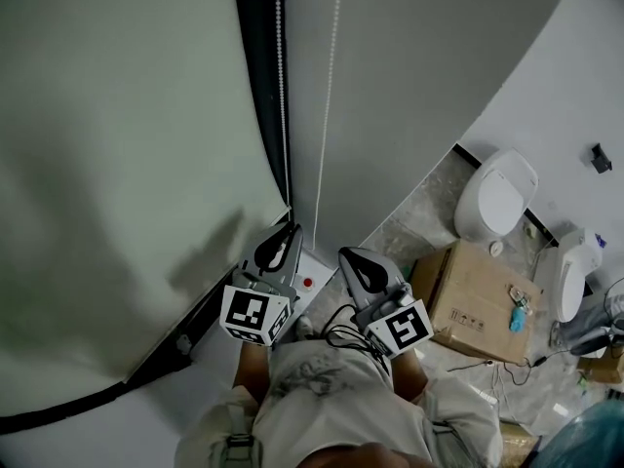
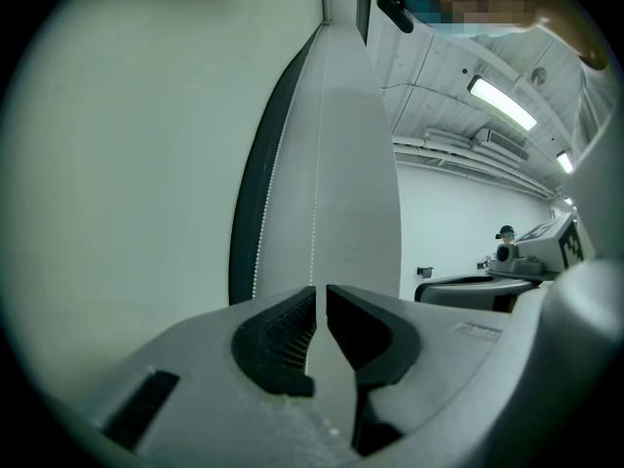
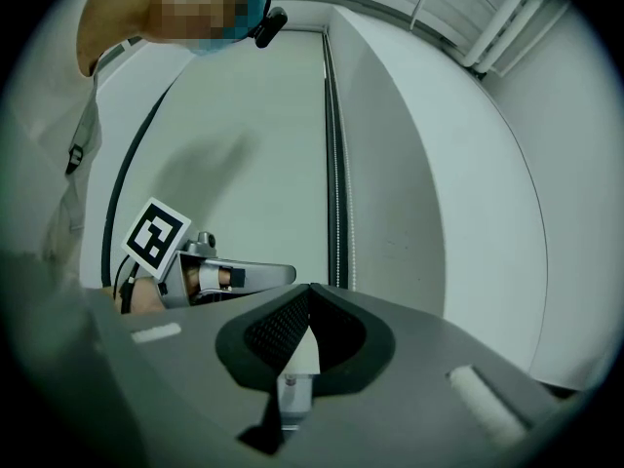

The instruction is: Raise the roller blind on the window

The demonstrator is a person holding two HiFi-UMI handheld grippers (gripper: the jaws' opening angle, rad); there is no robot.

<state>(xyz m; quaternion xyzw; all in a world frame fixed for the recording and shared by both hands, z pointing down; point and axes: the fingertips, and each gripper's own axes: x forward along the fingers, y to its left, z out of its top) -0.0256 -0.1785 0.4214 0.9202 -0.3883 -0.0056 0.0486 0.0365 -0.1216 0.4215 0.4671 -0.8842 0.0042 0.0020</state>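
Left gripper (image 2: pixel 320 305) jaws slightly parted around the cord (image 2: pixel 314 193); right gripper (image 3: pixel 310 295) closed, empty. We judge the loose cord may slip free, leaving the blind (image 1: pixel 107 144) unraised.

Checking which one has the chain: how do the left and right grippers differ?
The left gripper has its jaws slightly apart; the right gripper has its jaw tips together. A chain strand runs into the left gripper's gap; nothing sits between the right gripper's jaws. In the head view the left gripper is nearer the blind than the right gripper. Both point upward.
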